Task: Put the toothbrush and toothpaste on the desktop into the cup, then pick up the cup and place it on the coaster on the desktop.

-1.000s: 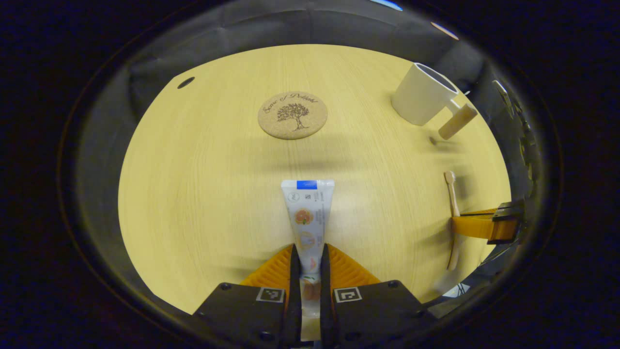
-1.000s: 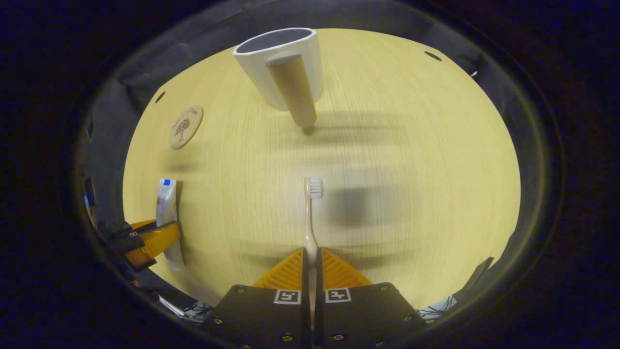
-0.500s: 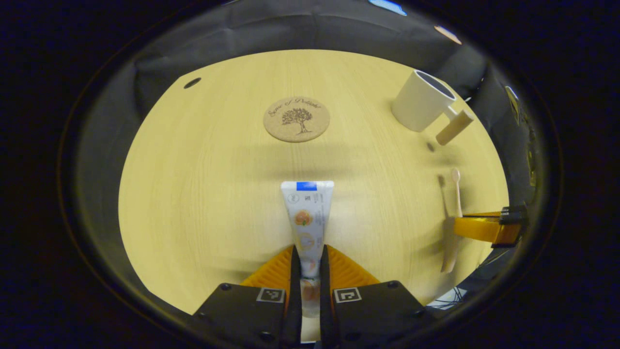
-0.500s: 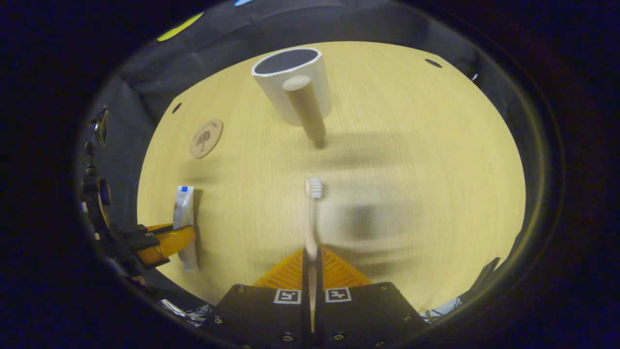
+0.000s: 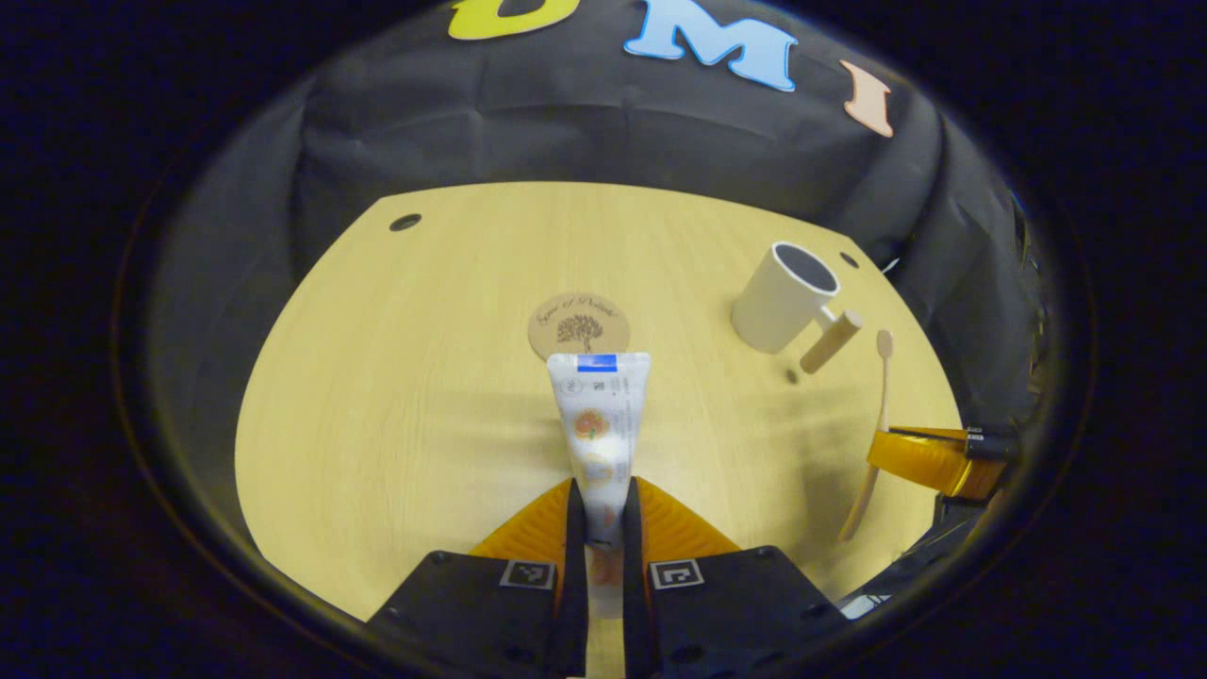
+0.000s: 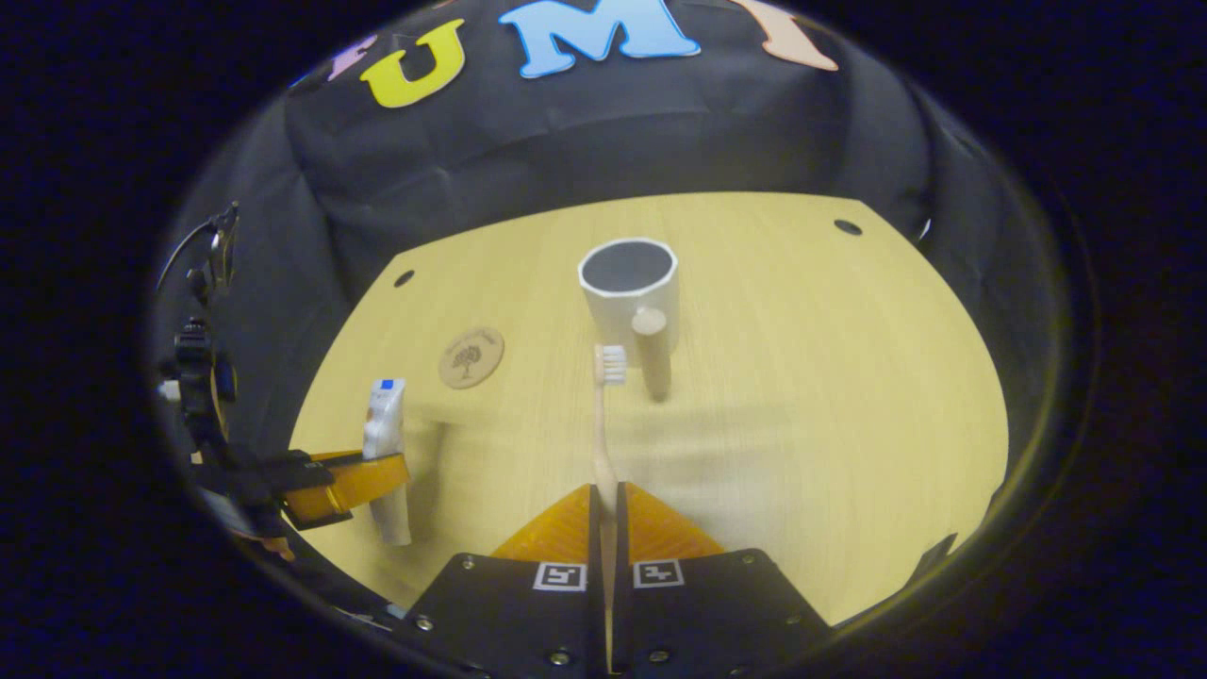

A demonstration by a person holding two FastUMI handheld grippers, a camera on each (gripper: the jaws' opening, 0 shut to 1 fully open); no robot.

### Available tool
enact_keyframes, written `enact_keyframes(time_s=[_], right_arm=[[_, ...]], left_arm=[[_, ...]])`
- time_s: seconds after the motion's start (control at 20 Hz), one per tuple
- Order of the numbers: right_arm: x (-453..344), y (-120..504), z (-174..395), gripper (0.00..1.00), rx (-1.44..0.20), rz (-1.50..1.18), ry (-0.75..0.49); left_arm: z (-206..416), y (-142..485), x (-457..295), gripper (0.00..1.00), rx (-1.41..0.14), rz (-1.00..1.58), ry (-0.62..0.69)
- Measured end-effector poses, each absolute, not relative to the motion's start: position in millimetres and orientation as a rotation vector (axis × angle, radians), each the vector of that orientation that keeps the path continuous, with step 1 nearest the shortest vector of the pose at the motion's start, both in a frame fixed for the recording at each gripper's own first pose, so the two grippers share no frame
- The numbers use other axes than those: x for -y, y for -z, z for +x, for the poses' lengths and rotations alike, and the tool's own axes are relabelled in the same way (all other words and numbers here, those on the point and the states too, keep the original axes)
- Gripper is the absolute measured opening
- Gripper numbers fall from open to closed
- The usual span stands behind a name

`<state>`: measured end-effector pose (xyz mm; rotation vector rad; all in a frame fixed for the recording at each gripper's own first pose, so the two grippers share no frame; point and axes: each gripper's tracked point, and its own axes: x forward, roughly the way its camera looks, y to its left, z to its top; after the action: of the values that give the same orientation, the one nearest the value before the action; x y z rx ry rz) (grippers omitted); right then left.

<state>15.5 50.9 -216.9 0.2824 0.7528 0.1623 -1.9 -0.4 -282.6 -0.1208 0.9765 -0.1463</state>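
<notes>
My left gripper [image 5: 599,500] is shut on a white toothpaste tube [image 5: 598,415], held above the desktop with its flat end pointing forward. My right gripper [image 6: 604,500] is shut on a beige toothbrush [image 6: 601,424], bristles [image 6: 613,363] forward, lifted off the wood. The white cup [image 6: 630,297] with a wooden handle [image 6: 651,354] stands upright straight beyond the toothbrush; in the left gripper view the cup [image 5: 785,297] is at the right. The round cork coaster [image 5: 578,325] lies just past the tube's end. Each view also shows the other gripper [image 6: 349,476] [image 5: 929,457] at its side.
The light wooden desktop [image 6: 811,396] has small dark holes [image 6: 847,226] [image 5: 405,223] near its back corners. Black cloth rises behind the table's far edge. Open wood stretches to the right of the cup in the right gripper view.
Both grippers have risen and tilted up with their loads, so the cup and coaster look smaller and farther and the back wall has come into sight.
</notes>
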Motion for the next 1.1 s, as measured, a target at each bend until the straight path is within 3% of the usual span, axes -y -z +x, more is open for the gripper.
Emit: enact_keyframes(time_s=[0.4,0.85,1.1], right_arm=[[-40,152,55,0.03,-0.488,0.24,-0.137],[-25,88,113,0.03,-0.223,0.221,-0.13],[-21,83,148,0.03,-0.163,0.207,-0.112]], left_arm=[[47,211,17,0.22,-0.704,-0.196,0.156],[96,162,24,0.22,-0.518,-0.22,0.162],[118,136,34,0.21,-0.428,-0.21,0.187]])
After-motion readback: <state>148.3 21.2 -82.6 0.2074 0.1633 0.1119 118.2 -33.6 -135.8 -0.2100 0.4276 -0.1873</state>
